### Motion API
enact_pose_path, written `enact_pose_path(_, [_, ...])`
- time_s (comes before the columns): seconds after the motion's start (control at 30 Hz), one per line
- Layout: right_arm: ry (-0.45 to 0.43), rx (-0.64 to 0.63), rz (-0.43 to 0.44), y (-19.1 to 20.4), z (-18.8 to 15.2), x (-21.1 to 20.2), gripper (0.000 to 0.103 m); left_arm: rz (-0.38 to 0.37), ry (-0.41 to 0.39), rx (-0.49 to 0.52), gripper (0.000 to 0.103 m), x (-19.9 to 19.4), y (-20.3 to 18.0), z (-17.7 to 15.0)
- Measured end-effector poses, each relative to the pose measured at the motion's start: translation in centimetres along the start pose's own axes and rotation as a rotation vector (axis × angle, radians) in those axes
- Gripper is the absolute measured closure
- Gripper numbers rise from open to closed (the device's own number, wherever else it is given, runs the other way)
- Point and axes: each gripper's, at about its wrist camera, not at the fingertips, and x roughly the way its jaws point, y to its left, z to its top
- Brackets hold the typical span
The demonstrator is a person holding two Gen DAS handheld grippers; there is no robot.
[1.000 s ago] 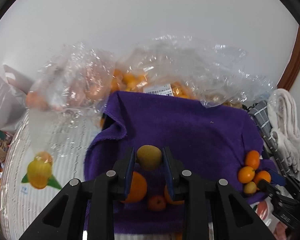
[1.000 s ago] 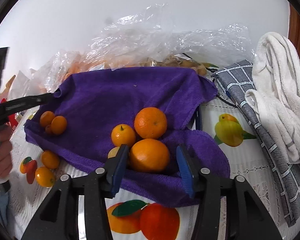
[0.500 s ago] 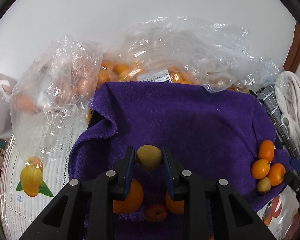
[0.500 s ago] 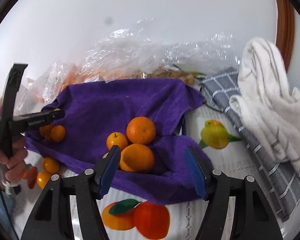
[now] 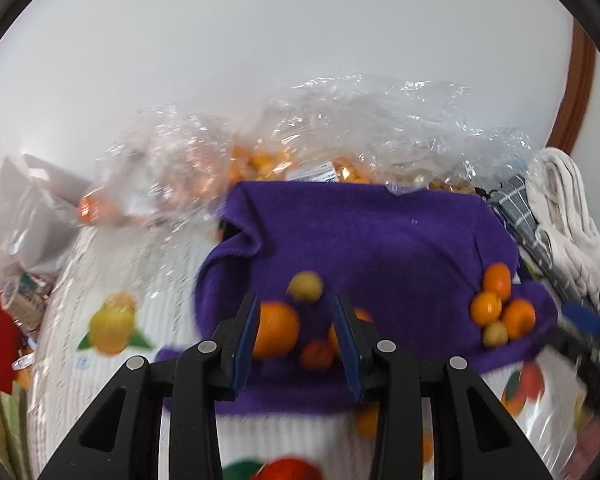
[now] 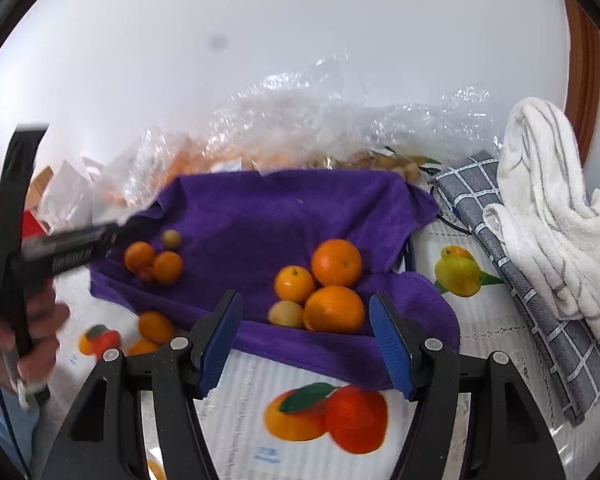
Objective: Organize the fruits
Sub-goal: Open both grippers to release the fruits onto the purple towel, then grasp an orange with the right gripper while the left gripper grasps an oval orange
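Observation:
A purple towel [image 5: 364, 232] lies on the table, also in the right wrist view [image 6: 284, 216]. My left gripper [image 5: 296, 304] is open and empty; a small yellow-green fruit [image 5: 306, 286] lies just beyond its fingertips, beside an orange [image 5: 278, 328] and a small red fruit [image 5: 316, 354]. That yellow-green fruit [image 6: 171, 238] rests on the towel by two oranges [image 6: 154, 262]. My right gripper [image 6: 306, 304] is open and empty in front of a pile of three oranges [image 6: 334, 280] and a yellowish fruit [image 6: 286, 314]. That pile also shows in the left wrist view [image 5: 500, 308].
Clear plastic bags of fruit [image 5: 308, 148] lie behind the towel. A white towel [image 6: 548, 208] on a grey checked cloth [image 6: 500, 232] lies at the right. Loose oranges [image 6: 154, 326] sit on the fruit-printed tablecloth [image 6: 324, 412] by the towel's front-left edge. Boxes and a white bag [image 5: 24, 216] stand at the left.
My left gripper has opened and let go of the yellow-green fruit, which now lies on the towel. It has pulled back. My right gripper has opened wider and drawn back from the oranges.

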Motion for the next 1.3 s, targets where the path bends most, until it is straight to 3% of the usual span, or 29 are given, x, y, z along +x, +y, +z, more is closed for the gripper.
enact_pose_path(0.17, [0.004,0.027,-0.001,1.6,-0.7,-0.9,0.045,0.017,0.012,-0.035,0.067,-2.1,3.4,-3.8])
enact_pose_path(0.27, [-0.042,-0.015,-0.036,3.5,-1.8,-1.6,0.05,0.019,0.032,-0.072,0.067,-2.4,5.5,-5.9])
enact_pose_path(0.57, [0.067,-0.047,0.135,8.4,-4.0,0.5,0.051,0.046,0.055,-0.13,0.067,-3.2,9.1,-9.9])
enact_pose_path(0.9, [0.094,-0.138,0.06,12.5,-5.3,2.8,0.052,0.03,0.055,-0.15,0.067,-3.3,8.7,-10.3])
enact_pose_path(1.0, [0.113,-0.156,0.063,13.1,-5.5,3.6,0.054,0.018,0.053,-0.136,0.067,-3.3,8.3,-10.1])
enact_pose_path(1.1, [0.147,-0.169,0.039,13.4,-5.8,4.8,0.067,0.018,0.056,-0.126,0.067,-3.3,8.1,-10.1])
enact_pose_path(1.3, [0.117,-0.16,0.03,12.6,-6.0,3.5,0.067,0.002,0.056,-0.119,0.067,-3.3,7.9,-10.2])
